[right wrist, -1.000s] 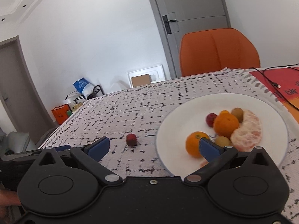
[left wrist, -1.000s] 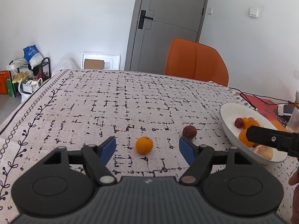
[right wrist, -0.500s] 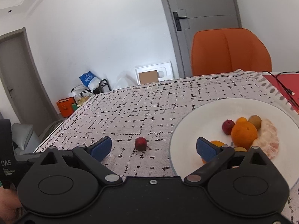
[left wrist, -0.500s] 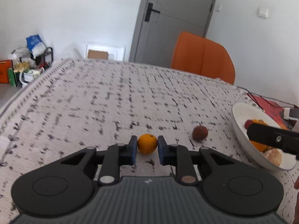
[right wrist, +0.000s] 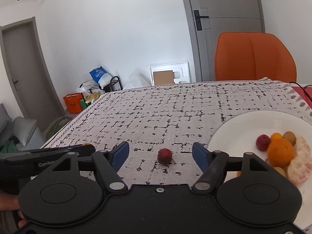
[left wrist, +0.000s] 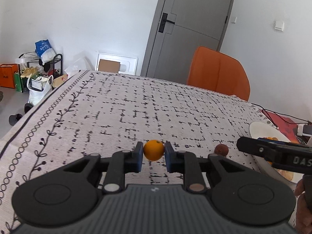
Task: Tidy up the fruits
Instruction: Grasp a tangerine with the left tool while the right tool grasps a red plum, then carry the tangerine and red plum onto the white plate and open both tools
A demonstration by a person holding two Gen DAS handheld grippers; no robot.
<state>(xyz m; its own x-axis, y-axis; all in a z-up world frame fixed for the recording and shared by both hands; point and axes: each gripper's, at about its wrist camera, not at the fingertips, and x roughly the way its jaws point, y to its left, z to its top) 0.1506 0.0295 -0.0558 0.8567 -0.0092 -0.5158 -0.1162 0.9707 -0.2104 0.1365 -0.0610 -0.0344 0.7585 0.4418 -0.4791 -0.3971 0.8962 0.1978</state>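
My left gripper (left wrist: 153,152) is shut on a small orange (left wrist: 153,149), which I hold a little above the patterned tablecloth (left wrist: 136,113). A small dark red fruit (left wrist: 221,149) lies on the cloth to its right. In the right wrist view that red fruit (right wrist: 164,156) lies on the cloth between the open blue fingertips of my right gripper (right wrist: 160,154), a bit ahead of them. A white plate (right wrist: 234,132) at the right holds an orange (right wrist: 280,152), a red fruit (right wrist: 262,142), a peeled citrus (right wrist: 300,165) and other small fruits.
An orange chair (left wrist: 218,74) stands behind the table's far edge. A red mat with black cables (left wrist: 280,117) lies beyond the plate (left wrist: 259,128). The table's left edge drops toward floor clutter and a shoe rack (left wrist: 39,72).
My left gripper closed on the orange and lifted it slightly. My right gripper swung left, away from the plate, so the red fruit now sits between its open fingertips.
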